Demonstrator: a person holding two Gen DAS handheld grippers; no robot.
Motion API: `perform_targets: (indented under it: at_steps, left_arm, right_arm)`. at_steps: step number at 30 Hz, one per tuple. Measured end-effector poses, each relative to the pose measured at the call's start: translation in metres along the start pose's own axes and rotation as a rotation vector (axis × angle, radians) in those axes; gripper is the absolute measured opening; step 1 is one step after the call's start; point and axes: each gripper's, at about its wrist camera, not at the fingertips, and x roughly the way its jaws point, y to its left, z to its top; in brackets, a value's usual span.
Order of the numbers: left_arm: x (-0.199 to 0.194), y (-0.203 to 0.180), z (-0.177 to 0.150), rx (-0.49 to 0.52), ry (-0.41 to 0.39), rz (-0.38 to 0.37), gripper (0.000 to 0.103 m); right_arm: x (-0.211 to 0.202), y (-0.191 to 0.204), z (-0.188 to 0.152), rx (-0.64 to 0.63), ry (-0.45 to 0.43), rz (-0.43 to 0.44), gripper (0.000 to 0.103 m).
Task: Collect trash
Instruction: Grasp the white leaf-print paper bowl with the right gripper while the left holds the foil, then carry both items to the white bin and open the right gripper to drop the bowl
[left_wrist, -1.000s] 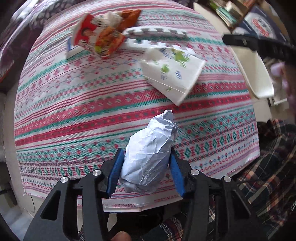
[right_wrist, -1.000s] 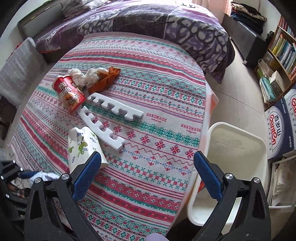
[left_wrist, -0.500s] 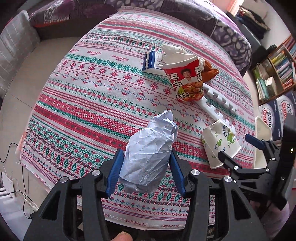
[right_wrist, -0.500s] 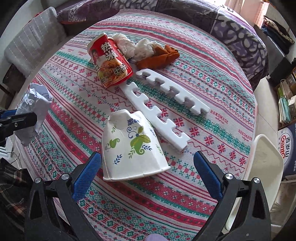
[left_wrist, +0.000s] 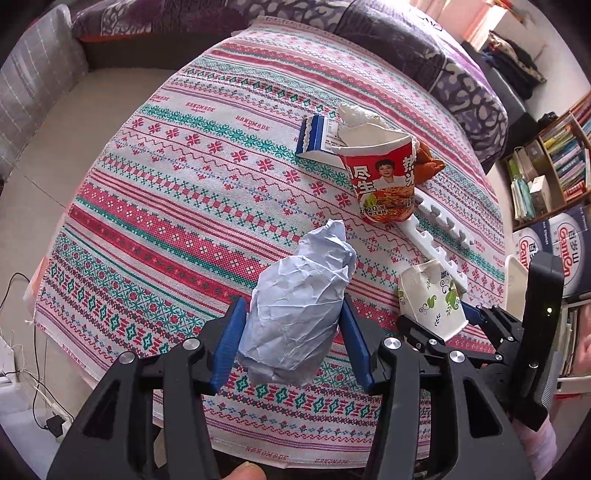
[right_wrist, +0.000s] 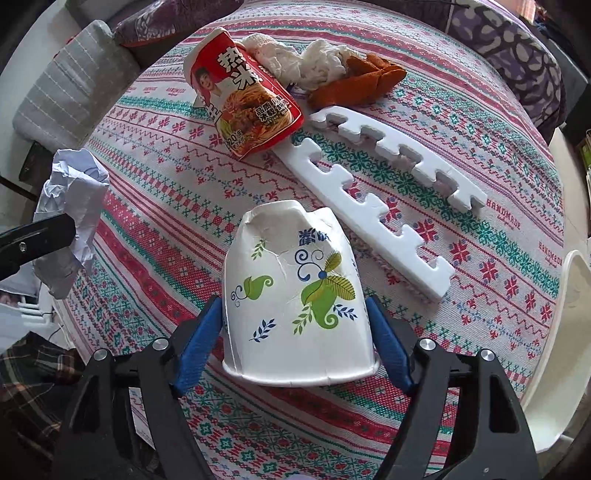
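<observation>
Left wrist view, nearest me: my left hand-held gripper (left_wrist: 291, 339) pinches a crumpled ball of pale blue-white paper (left_wrist: 295, 306), lifted off the bench (left_wrist: 166, 221). My right hand-held gripper (right_wrist: 295, 343) has just been closing around the dented white paper cup with green leaf print (right_wrist: 295, 295), pads at its sides. Farther off, still to collect I judge: two white notched foam strips (right_wrist: 369, 206), a red noodle cup (right_wrist: 243, 110), white tissue (right_wrist: 317, 62), an orange wrapper (right_wrist: 362, 81).
</observation>
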Motion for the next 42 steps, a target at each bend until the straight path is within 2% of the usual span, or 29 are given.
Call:
perform_targets:
  at_steps: [4, 9, 14, 24, 28, 42]
  left_arm:
    - [-0.004, 0.001, 0.004, -0.023, -0.044, 0.0, 0.051]
    - [-0.011, -0.008, 0.012, -0.024, -0.122, 0.022, 0.051]
    - [-0.015, -0.021, 0.02, -0.033, -0.19, 0.024, 0.05]
    - [-0.034, -0.065, 0.028, -0.005, -0.386, 0.078, 0.05]
    - [-0.035, -0.078, 0.03, -0.005, -0.421, 0.089, 0.05]
    - [-0.032, -0.119, 0.027, 0.035, -0.439, 0.056, 0.05]
  right_arm:
    - [-0.015, 0.009, 0.003, -0.033, -0.082, -0.026, 0.066]
    - [-0.049, 0.013, 0.01, -0.047, -0.262, -0.091, 0.066]
    - [-0.079, -0.001, 0.014, 0.007, -0.412, -0.142, 0.066]
    - [-0.121, -0.03, 0.014, 0.126, -0.619, -0.236, 0.066]
    - [-0.127, -0.044, 0.013, 0.176, -0.64, -0.249, 0.067]
    - [-0.139, -0.081, -0.003, 0.271, -0.642, -0.273, 0.068]
